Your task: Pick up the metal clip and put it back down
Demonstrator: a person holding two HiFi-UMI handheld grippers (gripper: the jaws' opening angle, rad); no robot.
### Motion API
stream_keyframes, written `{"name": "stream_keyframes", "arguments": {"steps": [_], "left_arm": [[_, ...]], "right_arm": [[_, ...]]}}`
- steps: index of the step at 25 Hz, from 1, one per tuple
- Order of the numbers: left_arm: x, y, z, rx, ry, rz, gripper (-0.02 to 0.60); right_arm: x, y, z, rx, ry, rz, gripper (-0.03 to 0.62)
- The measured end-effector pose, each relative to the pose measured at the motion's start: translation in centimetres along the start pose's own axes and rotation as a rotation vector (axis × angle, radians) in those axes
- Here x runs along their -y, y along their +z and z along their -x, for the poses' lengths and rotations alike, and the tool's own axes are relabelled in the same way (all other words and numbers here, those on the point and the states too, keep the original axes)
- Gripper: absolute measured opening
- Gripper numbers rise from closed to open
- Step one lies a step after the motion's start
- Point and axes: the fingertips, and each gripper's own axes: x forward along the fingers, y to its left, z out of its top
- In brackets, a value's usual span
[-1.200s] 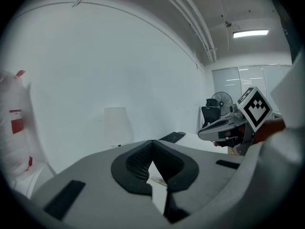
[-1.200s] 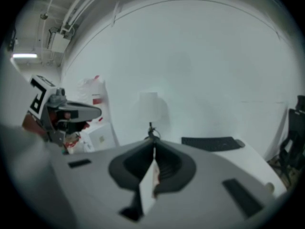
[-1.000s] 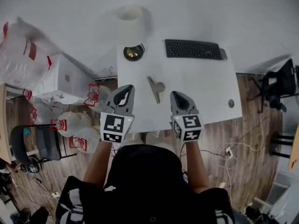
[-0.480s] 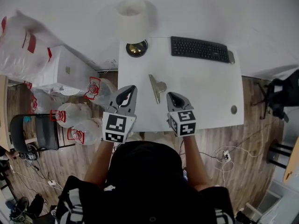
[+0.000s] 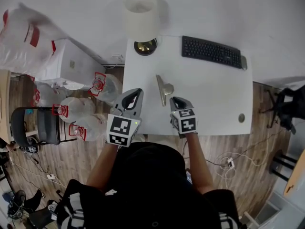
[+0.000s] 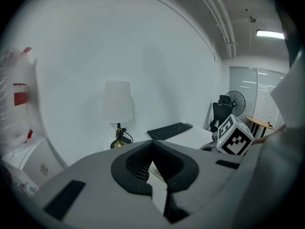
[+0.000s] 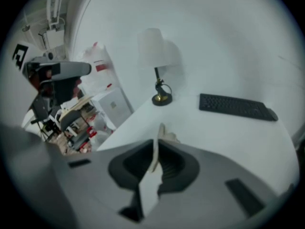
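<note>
The right gripper, jaws closed on nothing, hovers just right of the near end of the metal clip. The clip's long axis runs away from the person. The left gripper, likewise closed and empty, is farther off to the clip's left.

Right gripper has its jaws pressed together, nothing pinched in them. The metal clip lies on the white desk just past the tips, at 12 o'clock. Further back, also around 12, there's a lamp with a brass base. Black keyboard is at 2, and a white cabinet sits off the desk edge at 10.
</note>
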Motion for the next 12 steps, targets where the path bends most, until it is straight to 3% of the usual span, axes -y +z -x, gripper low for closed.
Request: {"name": "stream_keyframes", "arguments": {"steps": [4, 6, 12], "left_arm": [[-0.1, -0.5, -0.2, -0.014, 0.009, 0.005, 0.025], [-0.3, -0.8, -0.2, -0.023, 0.016, 0.009, 0.025], [-0.8, -1.8, -0.2, -0.053, 0.032, 0.011, 0.023]], "right_arm": [[0.8, -0.6, -1.3, -0.043, 0.002, 0.016, 0.043], [1.1, -0.6, -2.0, -0.060, 0.014, 0.020, 0.101], [2.3, -0.9, -4.5, -0.094, 0.025, -0.007, 0.170]]}}
